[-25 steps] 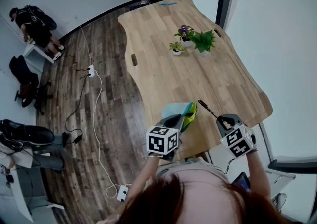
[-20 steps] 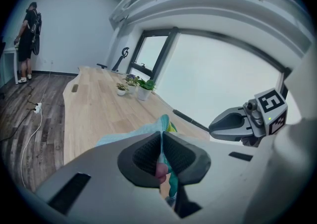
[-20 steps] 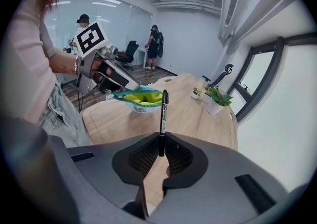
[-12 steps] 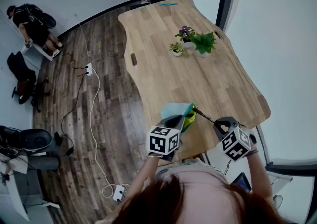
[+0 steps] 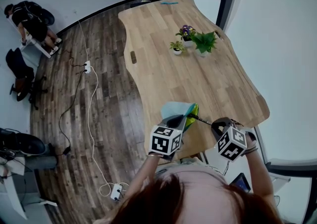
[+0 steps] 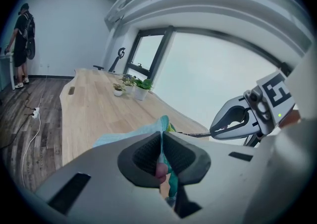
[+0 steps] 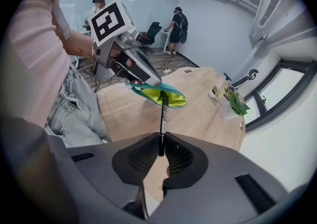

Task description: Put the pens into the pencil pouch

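Note:
A teal pencil pouch [image 5: 179, 111] with a lime-green lining [image 7: 159, 95] is held up at the table's near edge, its mouth open. My left gripper [image 5: 174, 121] is shut on the pouch's edge [image 6: 165, 130], and the fabric is pinched between the pads. My right gripper [image 5: 216, 127] is shut on a black pen [image 7: 162, 123]. The pen [image 5: 199, 118] points toward the pouch, and its tip is at the open mouth, over the green lining. In the left gripper view my right gripper [image 6: 233, 121] hangs close by on the right.
The wooden table [image 5: 198, 77] carries small potted plants [image 5: 195, 40] near its far end and a blue pen-like item [image 5: 168, 4] at the far edge. Cables and a power strip [image 5: 87, 65] lie on the floor at left. People stand at a desk [image 5: 27, 22] far left.
My right gripper has moved left with the pen and turned; the pen's tip went from clear of the pouch to its open mouth. The left gripper kept its hold in place.

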`<state>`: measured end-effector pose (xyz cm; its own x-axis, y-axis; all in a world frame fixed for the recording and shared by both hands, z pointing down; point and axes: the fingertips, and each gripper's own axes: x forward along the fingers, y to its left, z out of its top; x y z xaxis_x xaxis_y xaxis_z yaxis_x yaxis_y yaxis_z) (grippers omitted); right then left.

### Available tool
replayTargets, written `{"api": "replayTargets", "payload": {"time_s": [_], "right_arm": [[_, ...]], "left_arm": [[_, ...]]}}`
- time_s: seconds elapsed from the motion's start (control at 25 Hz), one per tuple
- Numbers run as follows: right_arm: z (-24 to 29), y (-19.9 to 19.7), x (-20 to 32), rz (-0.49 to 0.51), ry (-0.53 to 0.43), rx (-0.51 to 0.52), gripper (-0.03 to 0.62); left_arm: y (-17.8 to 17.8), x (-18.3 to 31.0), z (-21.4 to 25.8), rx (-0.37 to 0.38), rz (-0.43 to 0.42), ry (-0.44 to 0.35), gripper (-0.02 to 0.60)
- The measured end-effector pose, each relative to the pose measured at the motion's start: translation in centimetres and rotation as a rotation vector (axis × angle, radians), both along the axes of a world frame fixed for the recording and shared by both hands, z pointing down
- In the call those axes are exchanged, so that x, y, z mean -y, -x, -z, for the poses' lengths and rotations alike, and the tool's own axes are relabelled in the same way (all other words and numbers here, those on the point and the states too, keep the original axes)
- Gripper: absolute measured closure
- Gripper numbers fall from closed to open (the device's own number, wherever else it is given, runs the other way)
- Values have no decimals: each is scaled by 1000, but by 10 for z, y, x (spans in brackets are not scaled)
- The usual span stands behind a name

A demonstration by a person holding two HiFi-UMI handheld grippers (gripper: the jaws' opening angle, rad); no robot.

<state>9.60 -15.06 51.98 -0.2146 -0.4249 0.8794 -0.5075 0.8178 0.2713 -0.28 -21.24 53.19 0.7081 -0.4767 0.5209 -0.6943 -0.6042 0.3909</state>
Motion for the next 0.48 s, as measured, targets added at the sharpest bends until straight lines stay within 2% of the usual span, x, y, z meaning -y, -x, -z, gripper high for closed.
{"api": "replayTargets", "payload": {"time_s": [0.24, 0.48], "right_arm": [[-4, 12, 2, 60, 25, -32, 562], [-7, 26, 10, 92, 28, -20, 562]], "left_arm": [[-3, -5, -1, 5, -19, -3, 566], [-7, -9, 0, 5, -37, -6, 566]]}}
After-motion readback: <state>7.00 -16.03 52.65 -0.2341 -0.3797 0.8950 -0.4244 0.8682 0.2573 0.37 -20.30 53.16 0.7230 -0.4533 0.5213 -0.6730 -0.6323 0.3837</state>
